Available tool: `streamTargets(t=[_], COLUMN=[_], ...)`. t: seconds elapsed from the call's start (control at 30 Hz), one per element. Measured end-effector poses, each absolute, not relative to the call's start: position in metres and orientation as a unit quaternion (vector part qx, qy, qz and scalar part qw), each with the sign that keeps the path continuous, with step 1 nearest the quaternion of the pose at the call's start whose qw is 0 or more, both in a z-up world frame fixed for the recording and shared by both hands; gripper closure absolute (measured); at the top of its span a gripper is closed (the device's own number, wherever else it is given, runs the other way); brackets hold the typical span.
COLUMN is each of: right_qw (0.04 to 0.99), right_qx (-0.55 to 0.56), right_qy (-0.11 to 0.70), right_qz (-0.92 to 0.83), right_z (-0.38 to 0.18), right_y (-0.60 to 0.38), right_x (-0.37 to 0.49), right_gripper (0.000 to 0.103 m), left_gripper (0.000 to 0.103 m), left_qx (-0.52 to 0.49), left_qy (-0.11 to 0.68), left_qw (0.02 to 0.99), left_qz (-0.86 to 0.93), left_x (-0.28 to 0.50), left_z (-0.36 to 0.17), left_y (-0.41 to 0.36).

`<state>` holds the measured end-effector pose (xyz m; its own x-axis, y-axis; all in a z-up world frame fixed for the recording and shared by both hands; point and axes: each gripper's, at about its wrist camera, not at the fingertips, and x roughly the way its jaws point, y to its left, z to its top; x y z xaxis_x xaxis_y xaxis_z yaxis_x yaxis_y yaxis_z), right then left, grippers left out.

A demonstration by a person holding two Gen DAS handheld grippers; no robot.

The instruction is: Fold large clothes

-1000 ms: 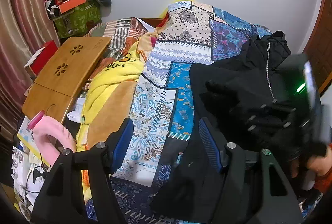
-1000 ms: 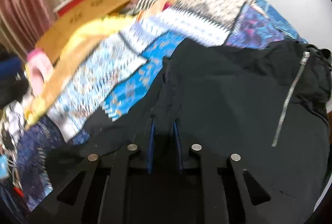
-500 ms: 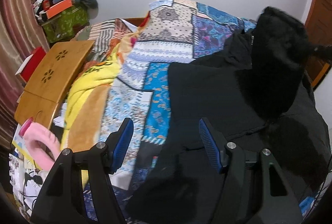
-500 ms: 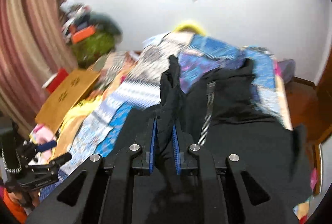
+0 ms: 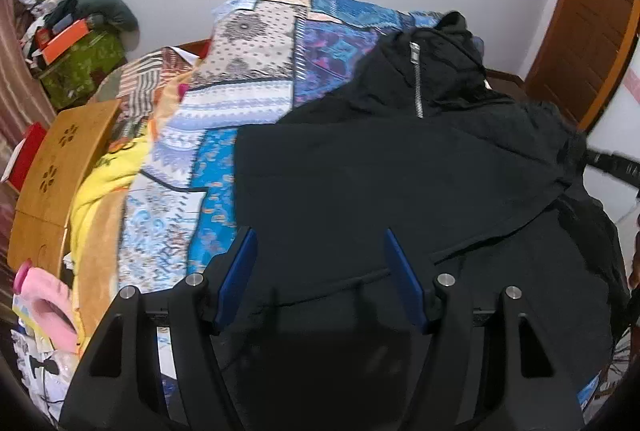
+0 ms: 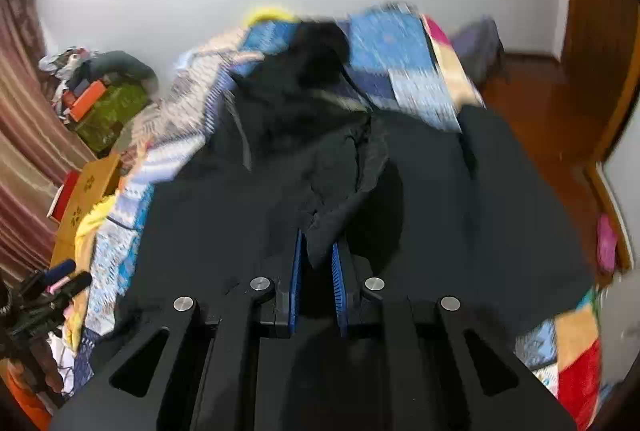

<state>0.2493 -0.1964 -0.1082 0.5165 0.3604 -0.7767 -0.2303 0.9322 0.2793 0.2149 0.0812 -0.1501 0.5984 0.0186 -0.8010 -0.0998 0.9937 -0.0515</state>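
The black jacket (image 5: 392, 191) lay spread across the patchwork bedspread (image 5: 256, 79), zip (image 5: 418, 87) toward the wall. The right gripper (image 6: 318, 255) had its jaws pinched narrow on a bunched fold of it. The left gripper (image 5: 320, 263) hung wide over the cloth, holding nothing. Soft, bulky, probably floppy stuff: likely best gripped at a hem or sleeve edge.

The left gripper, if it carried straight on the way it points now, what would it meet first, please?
Most likely the black jacket spread on the patchwork bedspread. The left gripper is open with nothing between its fingers, and dark fabric fills the view ahead, though depth is unclear.
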Motion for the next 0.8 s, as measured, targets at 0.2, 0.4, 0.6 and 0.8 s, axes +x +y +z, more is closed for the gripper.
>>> streamTargets(t=[0.2,0.4,0.6,0.8], right_qw=[0.843,0.852,0.876,0.901], right_qx=[0.109,0.079,0.061,0.078], right_qy=[0.5,0.494,0.458,0.415], right_qz=[0.165,0.152,0.139,0.094], right_z=[-0.134,-0.118,-0.091,-0.061], right_y=[-0.221,-0.227,-0.25,-0.293], right_x=[0.246,0.235,0.225,0.218], right_gripper=[0.09,0.086,0.067,0.054], left_gripper=[0.038,0.038,0.038,0.038], left_qx=[-0.035,-0.029,-0.022,-0.021], left_qy=[0.463,0.467,0.454,0.43], left_qw=[0.886,0.884,0.891,0.902], left_qz=[0.015,0.002,-0.01,-0.028], left_x=[0.224,0.23,0.235,0.237], left_z=[-0.16,-0.162,-0.15,-0.132], left_y=[0.057,0.04,0.024,0.007])
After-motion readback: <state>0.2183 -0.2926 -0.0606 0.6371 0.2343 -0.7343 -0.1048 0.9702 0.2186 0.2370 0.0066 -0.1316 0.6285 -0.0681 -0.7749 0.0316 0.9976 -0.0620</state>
